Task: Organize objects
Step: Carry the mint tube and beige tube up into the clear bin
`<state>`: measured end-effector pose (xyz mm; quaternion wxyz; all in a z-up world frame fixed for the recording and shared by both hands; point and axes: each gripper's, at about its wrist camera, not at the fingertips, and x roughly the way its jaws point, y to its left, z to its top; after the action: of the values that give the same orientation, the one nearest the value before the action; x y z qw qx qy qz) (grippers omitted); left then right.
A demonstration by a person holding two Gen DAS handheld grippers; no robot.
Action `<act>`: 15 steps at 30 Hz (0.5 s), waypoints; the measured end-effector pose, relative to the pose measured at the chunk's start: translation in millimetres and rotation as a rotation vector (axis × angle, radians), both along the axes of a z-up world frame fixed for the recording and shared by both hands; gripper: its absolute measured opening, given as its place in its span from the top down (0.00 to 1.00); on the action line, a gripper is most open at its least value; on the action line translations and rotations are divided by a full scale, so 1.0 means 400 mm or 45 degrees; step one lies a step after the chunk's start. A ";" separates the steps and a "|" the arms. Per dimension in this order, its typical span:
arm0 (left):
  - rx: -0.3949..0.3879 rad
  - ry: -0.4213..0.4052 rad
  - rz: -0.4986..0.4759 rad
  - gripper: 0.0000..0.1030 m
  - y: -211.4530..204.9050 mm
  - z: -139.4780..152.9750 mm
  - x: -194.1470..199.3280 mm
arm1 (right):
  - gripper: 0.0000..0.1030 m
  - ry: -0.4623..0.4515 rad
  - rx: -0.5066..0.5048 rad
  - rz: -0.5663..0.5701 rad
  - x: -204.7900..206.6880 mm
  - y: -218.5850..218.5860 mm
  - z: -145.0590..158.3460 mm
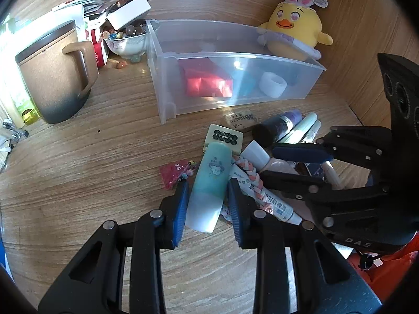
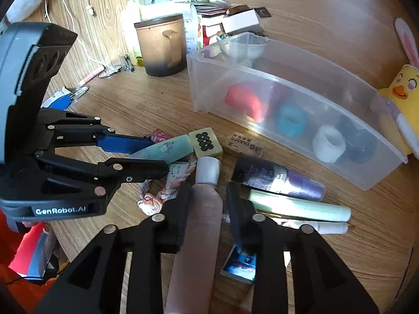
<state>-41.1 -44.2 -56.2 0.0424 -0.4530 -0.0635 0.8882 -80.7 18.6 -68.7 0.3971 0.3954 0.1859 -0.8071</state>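
On the wood desk (image 1: 78, 178), just in front of the clear bin (image 1: 235, 60), sits your pile of small stuff. Your left gripper (image 1: 208, 196) has its blue pads narrowly closed on the teal tube (image 1: 209, 183), which lies in the pile touching the tile (image 1: 225, 137). Your right gripper (image 2: 207, 209) straddles the pink tube (image 2: 204, 214); jaws are narrow, but I cannot tell if the pads actually press on it.

Risks, as I judge them:
- Teal tube is gripped near its pale lower end, so it may pivot or slip on lifting.
- The braided cord (image 1: 248, 175) lies against the teal tube and under the pile; it could snag and drag neighbours along.
- The two grippers are near each other; lifting both at once could knock fingers together or scatter the pens (image 2: 298, 206).
- Pink tube looks soft and smooth; a loose hold may let it slide out.
- The bin's near wall is tall, so a low carry could clip the rim.
- The eraser (image 2: 243, 144) and tile sit between pile and bin, easy to shove.

Containers:
- Clear bin: a red thing (image 1: 209, 86), a teal ring (image 2: 292, 120), a white ring (image 2: 328, 144), and a dark ring (image 2: 362, 146). Room is left inside.
- Bowl (image 1: 125, 44) behind the bin's left end: full of beads, a few spilled beside it.
- Brown mug (image 1: 55, 73): lid on, contents hidden.
- Plush chick (image 1: 293, 31) leans at the bin's far right corner.
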 end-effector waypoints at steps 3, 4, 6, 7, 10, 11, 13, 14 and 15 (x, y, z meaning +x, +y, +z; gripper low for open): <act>-0.004 0.010 0.007 0.76 -0.003 -0.001 -0.001 | 0.74 -0.006 -0.008 -0.008 -0.012 -0.007 -0.008; -0.007 0.015 0.012 0.76 -0.003 0.000 0.001 | 0.74 -0.009 -0.009 -0.010 -0.015 -0.009 -0.012; -0.024 0.035 0.023 0.76 -0.002 0.003 0.007 | 0.75 -0.007 -0.009 -0.014 -0.016 -0.012 -0.017; -0.027 0.047 0.028 0.76 -0.002 0.007 0.012 | 0.78 0.002 -0.009 -0.016 -0.014 -0.013 -0.017; -0.017 0.076 0.045 0.76 -0.006 0.018 0.024 | 0.80 0.031 -0.019 -0.017 -0.007 -0.011 -0.010; -0.016 0.086 0.054 0.76 -0.007 0.023 0.028 | 0.80 0.037 -0.025 -0.017 -0.005 -0.009 -0.007; -0.010 0.112 0.071 0.76 -0.012 0.036 0.035 | 0.80 0.049 -0.040 -0.025 -0.001 -0.004 0.002; -0.005 0.122 0.077 0.76 -0.014 0.043 0.037 | 0.80 0.052 -0.051 -0.027 0.002 0.001 0.007; 0.001 0.135 0.083 0.76 -0.016 0.050 0.039 | 0.80 0.056 -0.066 -0.032 0.004 0.006 0.014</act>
<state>-25.4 -50.6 -36.1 0.0168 -0.4030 -0.0764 0.9118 -79.2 20.9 -63.2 0.3929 0.3694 0.1686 -0.8251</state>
